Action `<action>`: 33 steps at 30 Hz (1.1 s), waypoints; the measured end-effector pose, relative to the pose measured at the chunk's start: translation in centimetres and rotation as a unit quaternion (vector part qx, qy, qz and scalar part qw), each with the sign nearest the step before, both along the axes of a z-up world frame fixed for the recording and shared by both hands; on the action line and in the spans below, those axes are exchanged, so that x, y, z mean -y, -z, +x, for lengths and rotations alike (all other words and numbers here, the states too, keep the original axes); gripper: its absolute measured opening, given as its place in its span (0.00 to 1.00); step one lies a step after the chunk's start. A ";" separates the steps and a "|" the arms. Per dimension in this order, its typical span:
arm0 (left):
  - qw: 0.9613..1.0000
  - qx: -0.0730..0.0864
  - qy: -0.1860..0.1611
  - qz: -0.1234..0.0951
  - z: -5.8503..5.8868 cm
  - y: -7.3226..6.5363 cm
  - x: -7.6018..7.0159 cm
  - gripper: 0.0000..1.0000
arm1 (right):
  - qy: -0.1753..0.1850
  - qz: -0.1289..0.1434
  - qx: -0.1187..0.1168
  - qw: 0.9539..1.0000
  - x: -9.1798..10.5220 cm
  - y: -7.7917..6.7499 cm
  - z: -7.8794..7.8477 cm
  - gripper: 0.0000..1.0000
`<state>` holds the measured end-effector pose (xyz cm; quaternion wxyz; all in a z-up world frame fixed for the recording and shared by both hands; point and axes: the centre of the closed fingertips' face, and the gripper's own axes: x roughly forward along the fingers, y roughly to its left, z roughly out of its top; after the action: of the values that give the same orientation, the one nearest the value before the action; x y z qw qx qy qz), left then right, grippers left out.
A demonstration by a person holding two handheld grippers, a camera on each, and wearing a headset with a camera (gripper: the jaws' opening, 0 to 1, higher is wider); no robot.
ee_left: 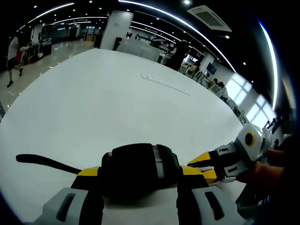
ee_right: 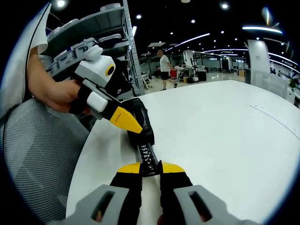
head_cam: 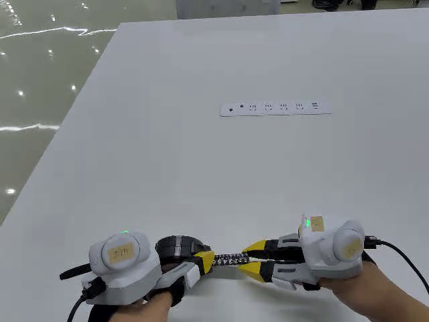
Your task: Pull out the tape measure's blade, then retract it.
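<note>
A black tape measure (head_cam: pixel 178 248) rests on the white table near its front edge, held between the yellow-tipped jaws of my left gripper (head_cam: pixel 201 263). In the left gripper view its case (ee_left: pixel 139 171) sits between the two jaws. A short length of blade (head_cam: pixel 229 259) with black numbers runs from the case to my right gripper (head_cam: pixel 251 258), which is shut on the blade's end. The right gripper view shows the blade (ee_right: pixel 148 158) pinched between the jaw tips (ee_right: pixel 150 168), with the case (ee_right: pixel 139 119) and the left gripper (ee_right: pixel 108 101) beyond.
A white power strip (head_cam: pixel 275 108) lies flat at the table's middle, far from the grippers. The table's left edge (head_cam: pixel 60 127) drops to a shiny floor. A mesh chair (ee_right: pixel 37 159) and metal shelving (ee_right: pixel 101 28) stand behind the left gripper.
</note>
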<state>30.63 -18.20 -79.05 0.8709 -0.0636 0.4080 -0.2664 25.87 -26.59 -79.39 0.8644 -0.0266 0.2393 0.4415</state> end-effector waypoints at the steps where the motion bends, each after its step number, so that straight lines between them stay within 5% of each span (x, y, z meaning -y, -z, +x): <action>1: 1.000 -0.001 -0.001 -0.001 0.0 0.0 0.0 0.60 | -0.001 -0.001 0.001 1.000 0.0 0.0 0.0 0.12; 11: 1.000 -0.002 -0.003 -0.008 0.1 -0.1 0.0 0.60 | -0.006 0.003 -0.002 1.000 -2.2 0.3 1.1 0.12; 21: 1.000 -0.005 -0.008 -0.016 0.1 -0.1 0.0 0.60 | 0.005 0.022 -0.012 1.000 -2.0 0.1 1.2 0.11; 33: 1.000 -0.006 -0.010 -0.022 0.1 -0.2 0.0 0.60 | -0.011 0.000 0.000 1.000 -2.7 0.0 1.4 0.11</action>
<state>30.75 -18.20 -78.84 0.8696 -0.0883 0.4066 -0.2659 27.22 -23.90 -79.39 0.8593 -0.0291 0.2393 0.4511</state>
